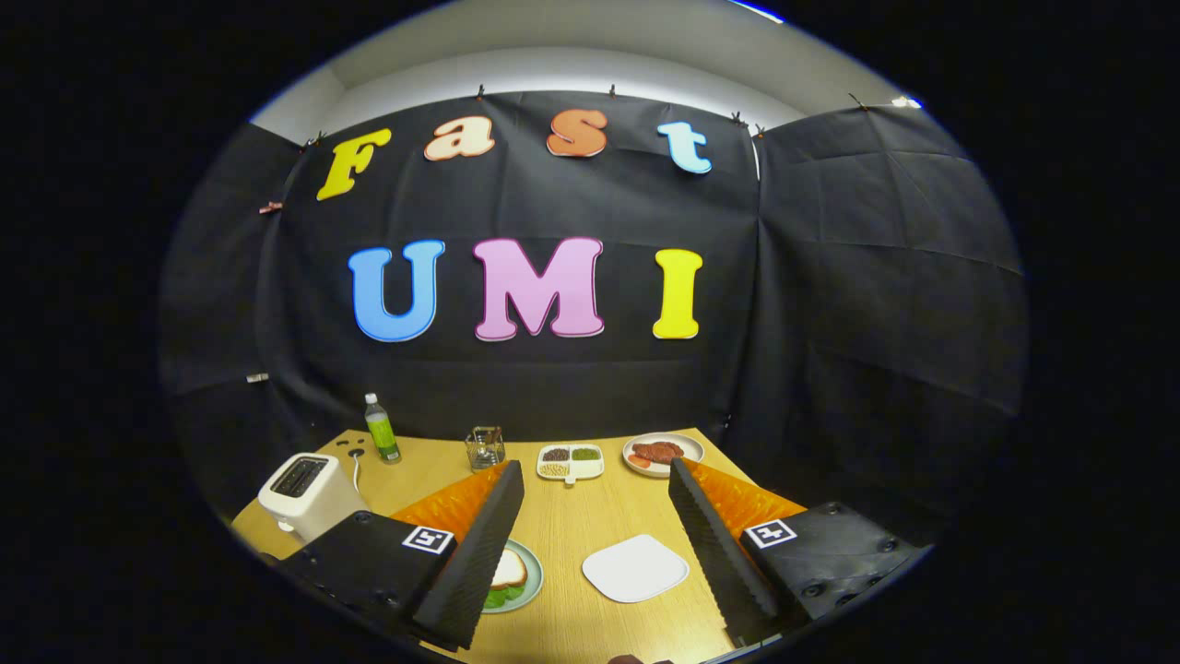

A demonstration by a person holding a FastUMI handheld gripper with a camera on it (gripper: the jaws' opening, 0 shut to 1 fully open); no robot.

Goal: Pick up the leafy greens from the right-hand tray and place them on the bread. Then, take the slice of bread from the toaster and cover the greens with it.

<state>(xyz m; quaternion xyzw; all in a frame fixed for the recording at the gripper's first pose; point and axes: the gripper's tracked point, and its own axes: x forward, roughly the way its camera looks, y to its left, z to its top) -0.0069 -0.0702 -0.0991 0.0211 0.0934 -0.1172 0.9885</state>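
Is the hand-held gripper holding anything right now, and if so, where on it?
Nothing is held. The hand-held gripper is open, its fingers spread wide above the table, with nothing between them.

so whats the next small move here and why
Probably just ease the gripper back, staying open. The bread slice already lies over the greens on the round plate beside one finger, the white tray between the fingers is bare, and nothing is gripped.
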